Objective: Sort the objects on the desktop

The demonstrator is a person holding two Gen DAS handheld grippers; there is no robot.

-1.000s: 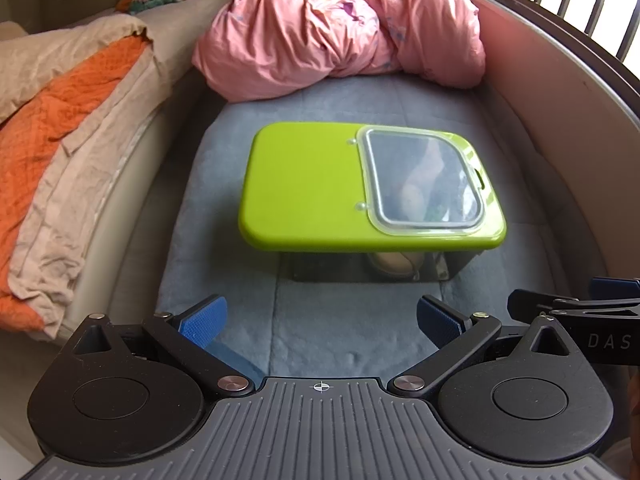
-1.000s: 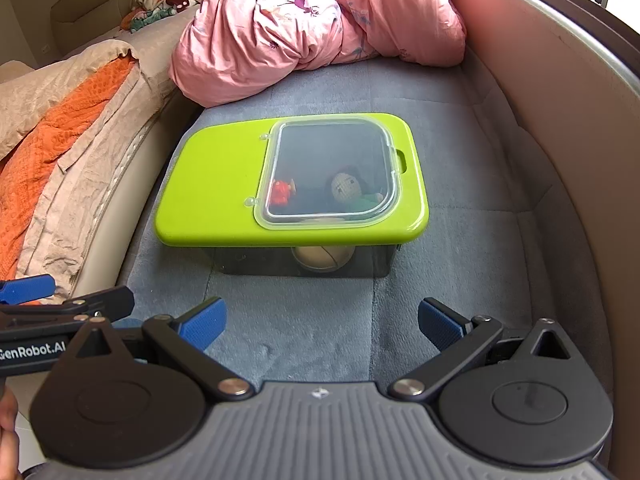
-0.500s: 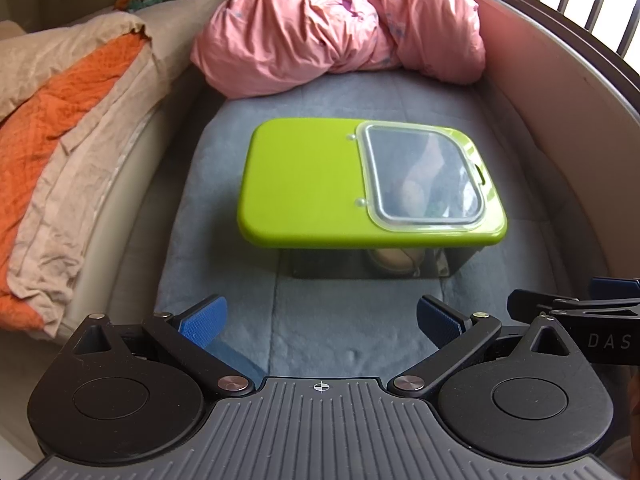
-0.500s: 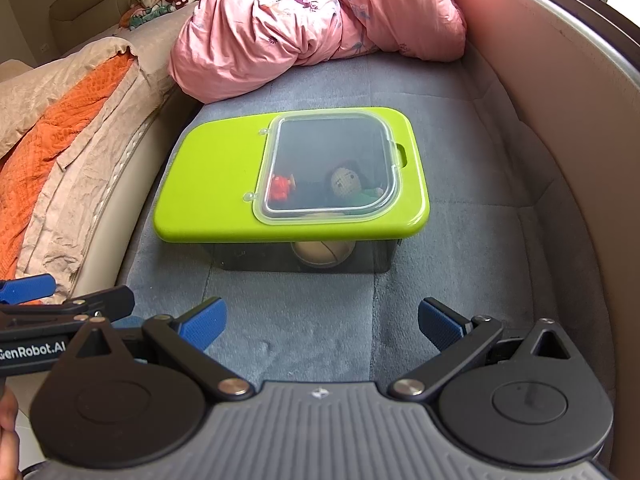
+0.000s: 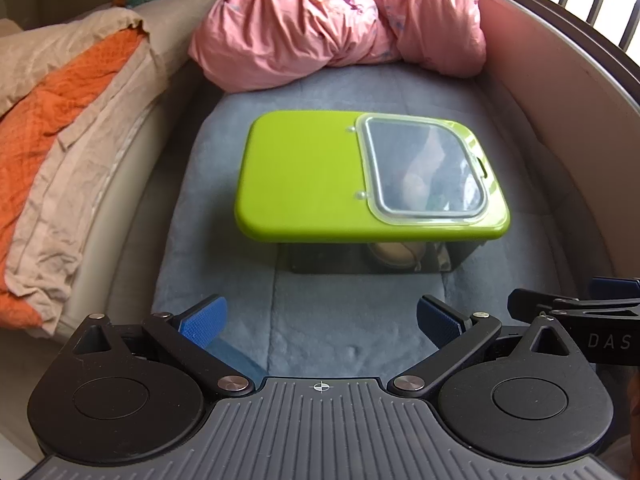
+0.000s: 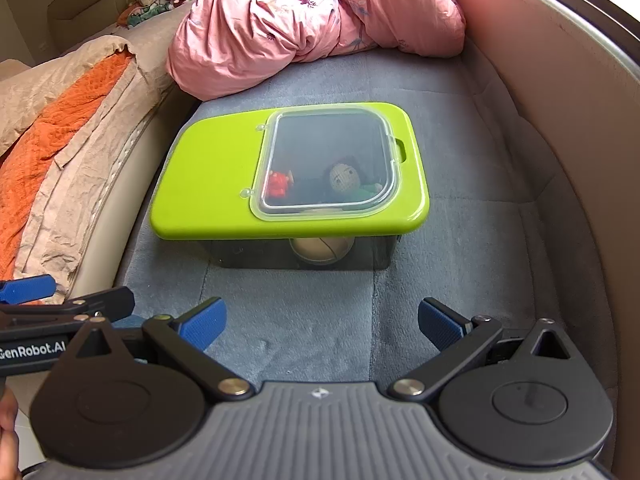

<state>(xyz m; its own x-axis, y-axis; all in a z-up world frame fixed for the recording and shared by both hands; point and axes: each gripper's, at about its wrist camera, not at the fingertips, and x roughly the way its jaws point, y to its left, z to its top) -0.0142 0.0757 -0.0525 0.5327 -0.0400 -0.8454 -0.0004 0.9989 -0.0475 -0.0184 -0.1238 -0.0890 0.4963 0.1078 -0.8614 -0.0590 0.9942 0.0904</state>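
Observation:
A dark see-through storage box with a lime-green lid [image 5: 304, 176] [image 6: 216, 184] stands on the grey-blue mat. The lid's clear flap [image 5: 424, 170] [image 6: 328, 164] is closed. Through it I see a small red toy [image 6: 278, 185] and a knitted doll [image 6: 345, 178]; a pale ball [image 6: 320, 250] shows through the front wall. My left gripper [image 5: 320, 320] is open and empty, a little short of the box. My right gripper [image 6: 320, 320] is likewise open and empty, beside the left one. Each gripper shows at the edge of the other's view.
A crumpled pink quilt [image 5: 340, 20] [image 6: 312, 16] lies behind the box. Orange and beige blankets [image 5: 52, 132] [image 6: 56, 120] are heaped on the left. A curved padded wall [image 5: 560, 92] [image 6: 560, 88] closes the right side. A hand [image 6: 8, 432] shows at the lower left.
Both grippers have drifted slightly, so the box sits a little higher in each view. Both stay open. The box has not moved.

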